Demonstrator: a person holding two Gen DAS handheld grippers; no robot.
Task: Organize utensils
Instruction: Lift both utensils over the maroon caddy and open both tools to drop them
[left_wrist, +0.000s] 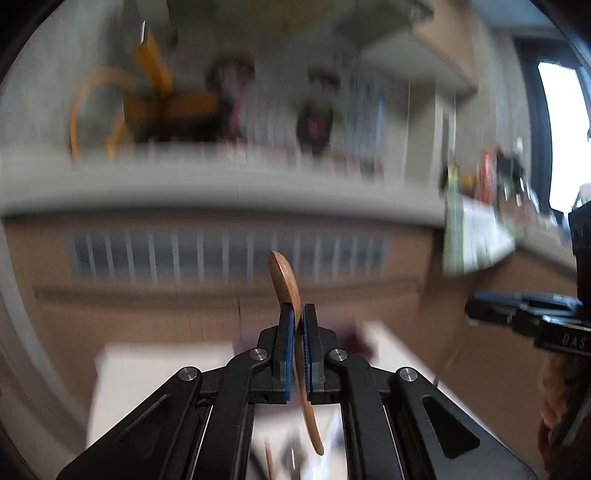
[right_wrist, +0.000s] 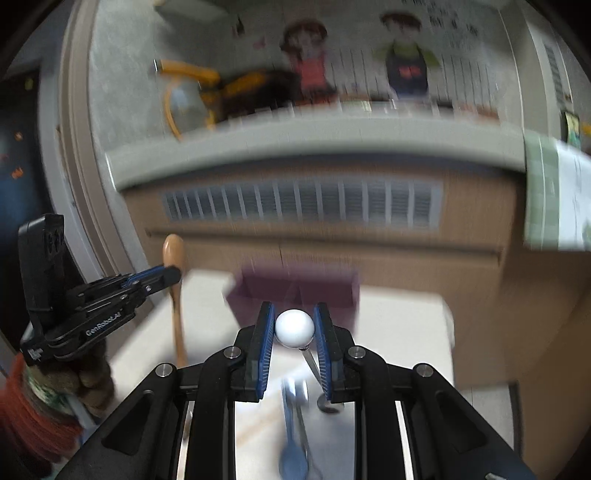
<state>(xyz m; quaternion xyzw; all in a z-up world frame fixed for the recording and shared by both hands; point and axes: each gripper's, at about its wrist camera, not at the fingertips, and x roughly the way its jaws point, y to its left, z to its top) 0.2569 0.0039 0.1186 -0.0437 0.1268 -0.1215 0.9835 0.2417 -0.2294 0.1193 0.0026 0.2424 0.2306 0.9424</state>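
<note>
While my left gripper (left_wrist: 298, 314) clamps the wooden spoon (left_wrist: 284, 280), my right gripper (right_wrist: 294, 317) grips a white-knobbed utensil (right_wrist: 294, 328) (others lie unsorted at lower frame).

We see the box (right_wrist: 295, 291) at twelve o'clock on the worktop (right_wrist: 402, 321), a spoon (right_wrist: 293, 461) lying at six before it.

Blue ribbed pads (left_wrist: 289, 343) line the black left gripper (left_wrist: 298, 314), shut on a tan wooden spoon (left_wrist: 284, 280). At twelve o'clock, a dark purple box (right_wrist: 299, 291); a white ball-ended utensil (right_wrist: 294, 328); at six, a blue spoon (right_wrist: 291, 454).
</note>
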